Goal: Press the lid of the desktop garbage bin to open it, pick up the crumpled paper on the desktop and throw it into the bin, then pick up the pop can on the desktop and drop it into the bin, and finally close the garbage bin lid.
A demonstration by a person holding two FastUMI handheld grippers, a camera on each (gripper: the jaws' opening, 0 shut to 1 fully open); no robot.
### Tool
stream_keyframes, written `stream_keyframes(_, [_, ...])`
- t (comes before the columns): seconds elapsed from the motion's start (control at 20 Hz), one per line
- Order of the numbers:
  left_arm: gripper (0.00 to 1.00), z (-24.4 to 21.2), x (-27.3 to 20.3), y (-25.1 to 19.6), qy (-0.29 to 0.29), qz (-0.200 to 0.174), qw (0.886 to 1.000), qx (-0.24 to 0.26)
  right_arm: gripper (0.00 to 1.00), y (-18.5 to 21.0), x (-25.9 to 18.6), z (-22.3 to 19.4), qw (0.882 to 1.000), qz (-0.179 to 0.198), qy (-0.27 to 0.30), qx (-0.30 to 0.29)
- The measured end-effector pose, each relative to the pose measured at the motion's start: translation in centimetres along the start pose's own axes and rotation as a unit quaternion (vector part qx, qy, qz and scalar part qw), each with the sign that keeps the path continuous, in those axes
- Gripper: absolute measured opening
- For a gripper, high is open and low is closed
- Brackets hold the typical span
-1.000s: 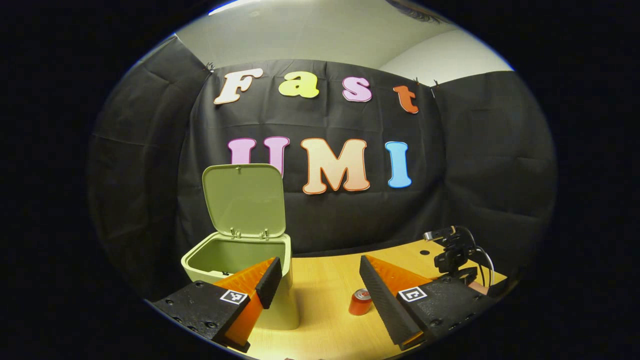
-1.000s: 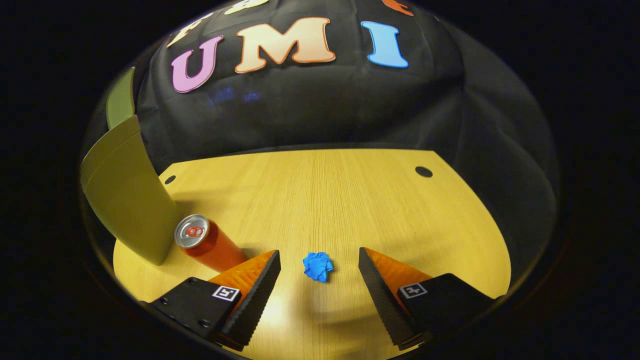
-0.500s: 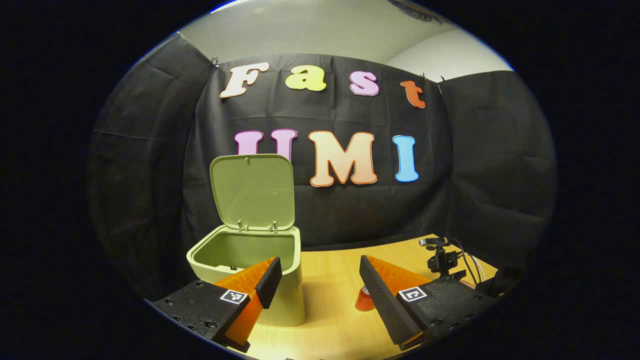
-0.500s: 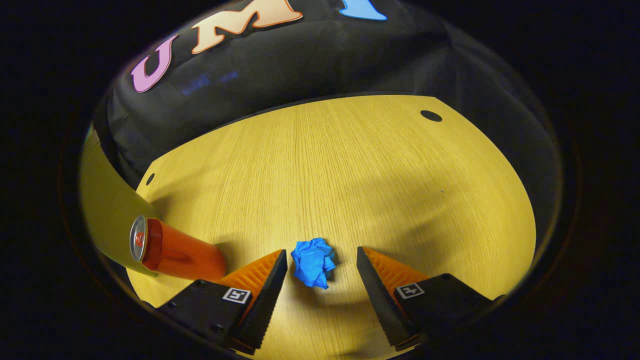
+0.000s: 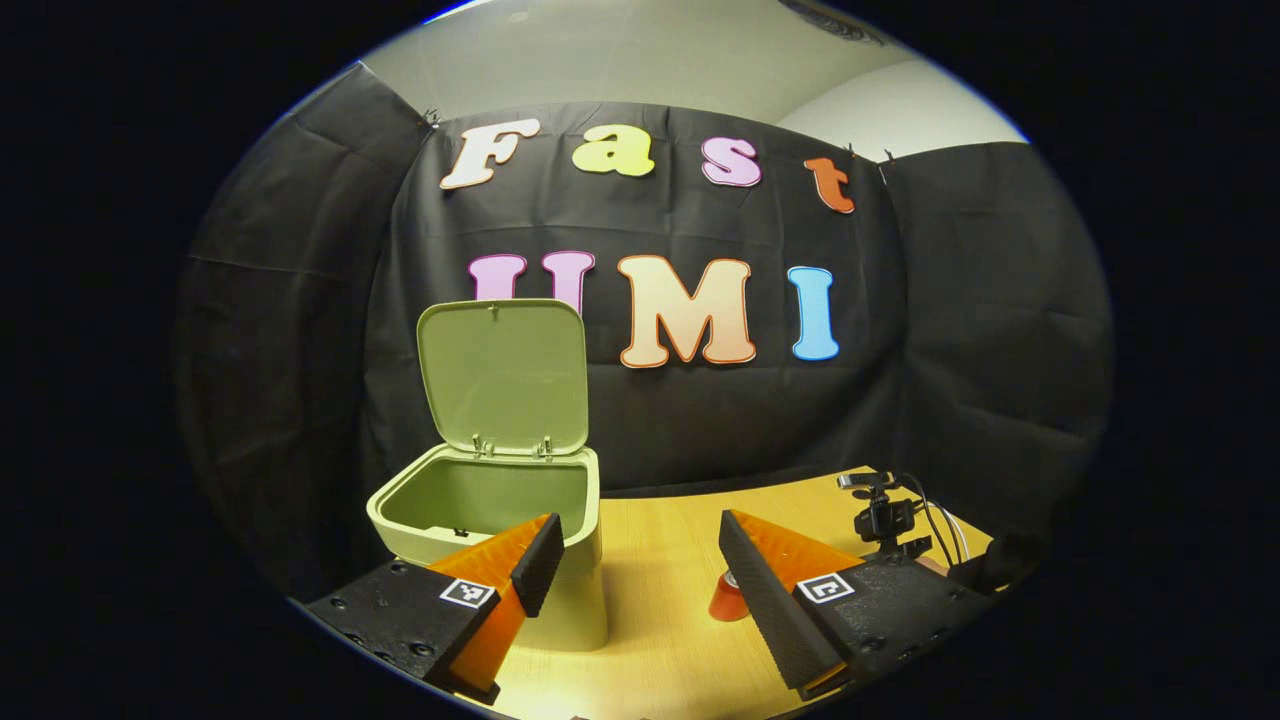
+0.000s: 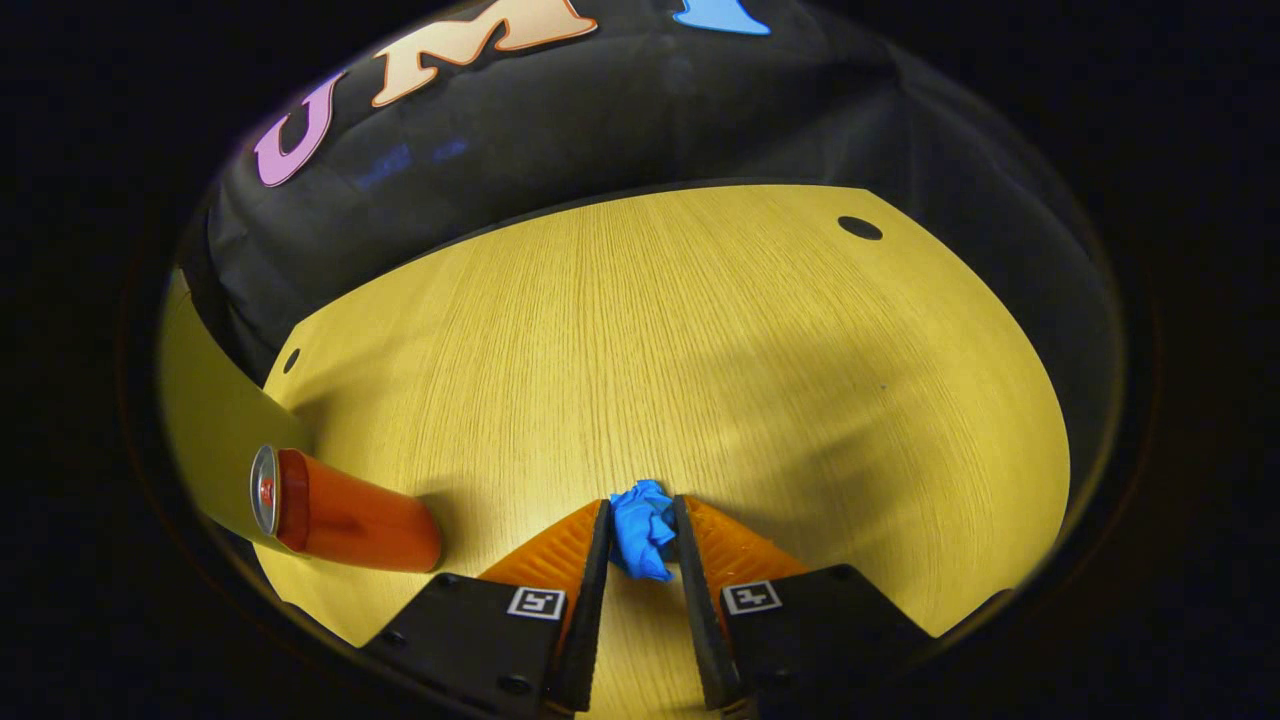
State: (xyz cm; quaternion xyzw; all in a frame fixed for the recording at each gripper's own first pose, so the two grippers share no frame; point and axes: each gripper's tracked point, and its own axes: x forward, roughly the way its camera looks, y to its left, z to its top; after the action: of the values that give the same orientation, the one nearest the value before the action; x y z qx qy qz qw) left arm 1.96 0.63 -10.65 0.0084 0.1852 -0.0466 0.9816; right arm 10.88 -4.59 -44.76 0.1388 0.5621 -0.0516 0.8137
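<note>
Pinching the crumpled paper (image 6: 641, 527) between both fingers, the right gripper (image 6: 640, 535) readies a lift; the left gripper (image 5: 633, 560) waits spread, empty, by the open bin (image 5: 490, 500).

A: Light yellow wood-grain desktop (image 6: 700, 330), grain running toward the far edge. Bare wood across the middle, soft shadows on it.

B: Holes?

A: Two small dark round holes in the wood. One by the far right corner (image 6: 860, 228), one by the far left corner (image 6: 291, 360).

B: Left gripper view?

A: Small black camera on a short stand (image 5: 880, 515), upright near the desktop's right edge. Thin cables (image 5: 940, 520) loop just beside it; their ends can't be made out.

B: Behind?

A: Black creased cloth wall (image 5: 950, 350) along the far edge and both sides, pinned at the top with small clips (image 5: 432, 118). Pale ceiling (image 5: 620, 60) above.
</note>
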Motion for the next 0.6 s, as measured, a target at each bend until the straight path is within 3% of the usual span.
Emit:
stream_keyframes(0.1, [0.98,-0.2,0.0,-0.1,0.002,0.0,1.0,-0.002,0.29,0.0,0.0,0.0,1.0,-0.001,-0.003,-0.008])
stream_keyframes(0.15, [0.94,-0.2,-0.1,0.0,0.003,0.0,1.0,-0.002,0.31,0.0,-0.1,0.0,1.0,0.0,-0.004,-0.011])
stream_keyframes(0.3, [0.94,0.0,-0.1,0.0,0.002,0.0,1.0,0.002,0.31,0.1,-0.4,0.2,1.0,0.01,-0.002,-0.004])
stream_keyframes(0.45, [0.98,0.3,-0.1,0.0,-0.004,-0.003,1.0,0.006,0.31,0.0,-1.9,1.9,0.999,0.021,-0.037,0.006])
stream_keyframes(0.6, [0.93,0.3,-0.1,0.1,-0.005,-0.005,1.0,0.001,0.28,0.5,-5.0,4.6,0.996,0.036,-0.079,-0.004])
